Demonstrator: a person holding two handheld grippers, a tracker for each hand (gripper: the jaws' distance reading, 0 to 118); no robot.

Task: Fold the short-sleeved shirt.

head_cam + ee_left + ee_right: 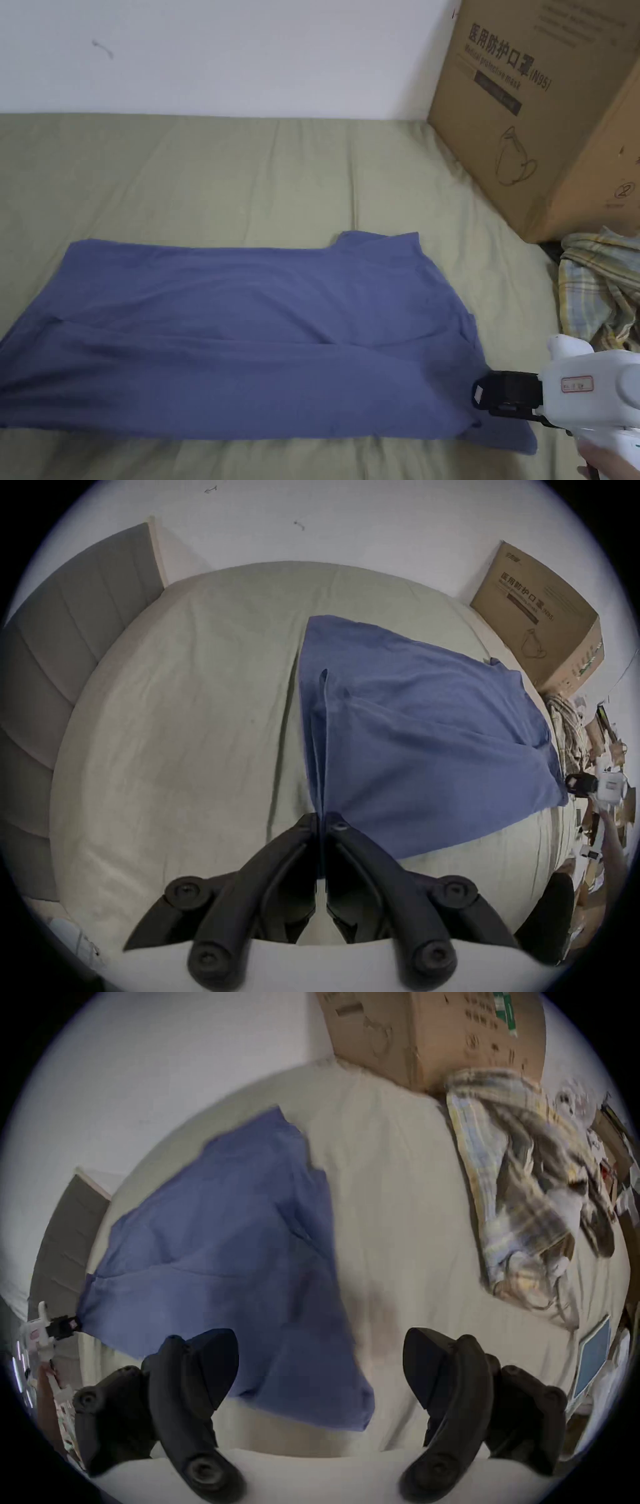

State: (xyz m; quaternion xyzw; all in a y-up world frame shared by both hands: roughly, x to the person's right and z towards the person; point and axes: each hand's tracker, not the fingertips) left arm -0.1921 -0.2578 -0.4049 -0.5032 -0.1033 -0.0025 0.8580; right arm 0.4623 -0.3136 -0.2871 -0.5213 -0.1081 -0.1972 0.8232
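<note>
An olive-green bed sheet (250,169) meets a white wall; the left gripper (323,817) pinches the blue cotton short-sleeved shirt (250,337), while the right gripper (320,1355) gapes wide, empty, a brown cardboard box (544,112) beyond it.

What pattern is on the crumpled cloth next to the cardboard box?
The crumpled cloth is plaid, in yellow, grey and white; the right gripper view shows it best.

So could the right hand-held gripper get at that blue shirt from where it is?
Probably yes. The right hand-held gripper is open, right beside the blue cotton short-sleeved shirt lying on the olive-green bedsheet, its corner between the jaws; nothing seems to block it.
</note>
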